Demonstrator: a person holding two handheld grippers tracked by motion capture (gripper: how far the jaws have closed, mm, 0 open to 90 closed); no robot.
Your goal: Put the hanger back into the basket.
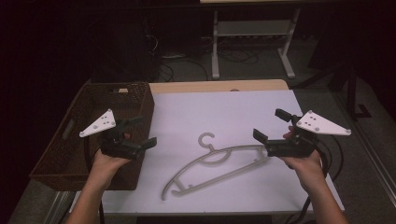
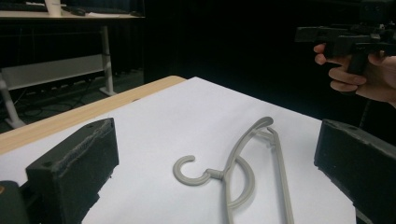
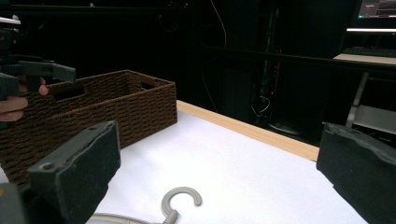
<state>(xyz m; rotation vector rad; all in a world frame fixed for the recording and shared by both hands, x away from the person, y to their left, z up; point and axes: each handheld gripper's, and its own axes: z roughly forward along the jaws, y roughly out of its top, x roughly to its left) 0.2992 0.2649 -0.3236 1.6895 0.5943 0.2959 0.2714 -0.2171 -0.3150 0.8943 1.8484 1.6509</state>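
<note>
Hanger (image 1: 215,163) was seen flat on the white table (image 1: 224,112), long axis 8-to-2 o'clock | right gripper (image 1: 269,128), jaws wide and empty, was held nearer, at its 2 o'clock end | left gripper (image 1: 142,130), equally wide, was held beside the basket (image 1: 70,154).

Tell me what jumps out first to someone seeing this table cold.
A grey hanger lies flat in the middle of the white table, hook pointing away from the person. The left gripper and right gripper hover open on either side of it, and a brown woven basket sits at the table's left edge.
</note>
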